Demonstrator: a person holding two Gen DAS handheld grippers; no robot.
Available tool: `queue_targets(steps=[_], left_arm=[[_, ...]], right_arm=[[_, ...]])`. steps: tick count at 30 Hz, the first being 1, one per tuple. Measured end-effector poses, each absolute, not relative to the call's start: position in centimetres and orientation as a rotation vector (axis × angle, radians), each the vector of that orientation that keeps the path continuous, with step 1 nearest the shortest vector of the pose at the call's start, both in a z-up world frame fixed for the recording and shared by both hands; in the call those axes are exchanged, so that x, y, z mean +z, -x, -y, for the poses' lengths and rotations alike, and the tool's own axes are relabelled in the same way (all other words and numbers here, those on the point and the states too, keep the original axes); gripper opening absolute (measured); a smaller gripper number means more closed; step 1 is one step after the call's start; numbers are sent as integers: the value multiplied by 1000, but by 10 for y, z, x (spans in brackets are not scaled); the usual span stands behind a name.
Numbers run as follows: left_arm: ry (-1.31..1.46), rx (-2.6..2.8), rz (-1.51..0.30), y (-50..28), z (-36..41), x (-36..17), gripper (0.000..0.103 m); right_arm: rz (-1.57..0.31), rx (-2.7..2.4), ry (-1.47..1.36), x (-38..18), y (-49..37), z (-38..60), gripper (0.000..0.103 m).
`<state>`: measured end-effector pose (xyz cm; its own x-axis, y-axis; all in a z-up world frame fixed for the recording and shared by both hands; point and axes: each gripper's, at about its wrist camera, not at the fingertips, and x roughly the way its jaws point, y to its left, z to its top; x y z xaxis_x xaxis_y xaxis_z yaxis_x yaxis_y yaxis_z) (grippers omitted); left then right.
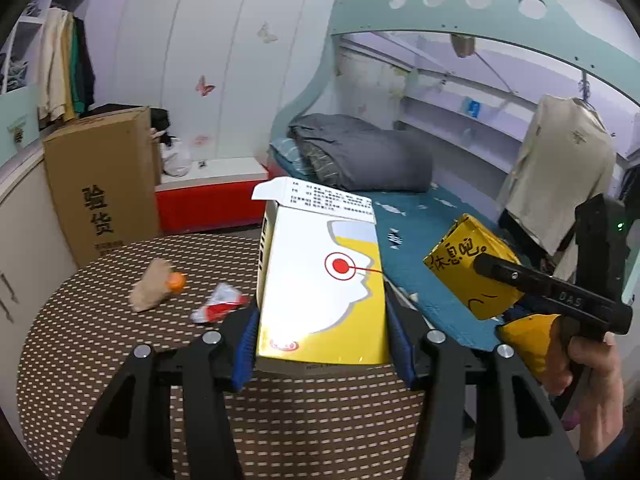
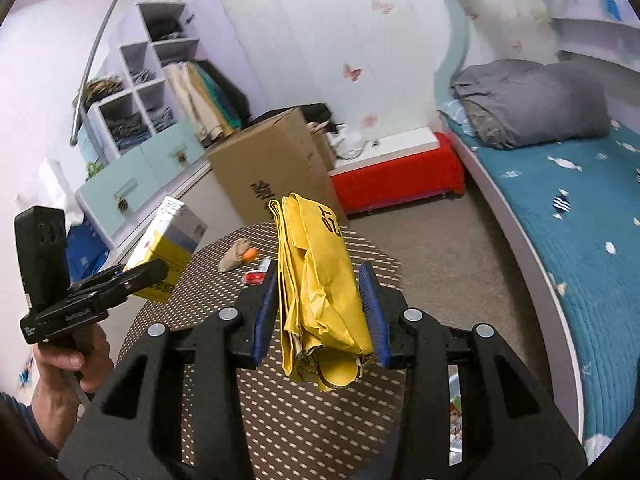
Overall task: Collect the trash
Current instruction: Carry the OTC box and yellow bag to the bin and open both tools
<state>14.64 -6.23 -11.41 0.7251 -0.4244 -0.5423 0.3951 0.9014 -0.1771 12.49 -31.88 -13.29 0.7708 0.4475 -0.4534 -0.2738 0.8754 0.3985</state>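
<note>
My left gripper (image 1: 322, 332) is shut on a yellow and white carton (image 1: 320, 280) with a red target mark and an open top flap, held above the round dotted table (image 1: 120, 360). My right gripper (image 2: 320, 316) is shut on a crumpled yellow paper bag (image 2: 316, 288) with black writing, also held up over the table. Each gripper shows in the other view: the right gripper (image 1: 492, 276) with the yellow bag (image 1: 468, 264), the left gripper (image 2: 152, 276) with the carton (image 2: 168, 240). On the table lie a brown paper wad (image 1: 150, 284), an orange scrap (image 1: 177, 282) and a red and white wrapper (image 1: 218, 304).
A tall cardboard box (image 1: 104, 184) stands behind the table beside cabinets. A red bench (image 1: 208, 200) sits along the wall. The bunk bed (image 1: 420, 216) with a blue sheet and grey duvet (image 1: 360, 156) runs along the right. A person's hand (image 1: 592, 364) holds the right gripper's handle.
</note>
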Motion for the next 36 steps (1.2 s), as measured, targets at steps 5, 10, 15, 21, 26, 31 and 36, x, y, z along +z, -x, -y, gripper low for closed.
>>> queue_targets(steps=[5, 10, 15, 21, 26, 31, 36], left_arm=[[37, -500, -624, -145, 101, -118, 54], [5, -556, -655, -149, 144, -126, 54], [-31, -618, -704, -159, 191, -144, 54], [-63, -664, -769, -172, 230, -166, 54], [-86, -684, -828, -187, 260, -185, 54], [-108, -702, -887, -199, 287, -205, 54], [-127, -722, -940, -209, 311, -225, 54]], right_arm=[[-572, 329, -387, -145, -118, 356, 39], [-608, 242, -456, -168, -116, 396, 39], [-678, 150, -534, -206, -121, 435, 39], [-785, 49, -631, -268, -134, 470, 39], [-876, 1, -678, -317, -153, 484, 47], [-950, -27, -732, -362, -171, 495, 73], [-930, -60, -832, -377, -160, 511, 83]])
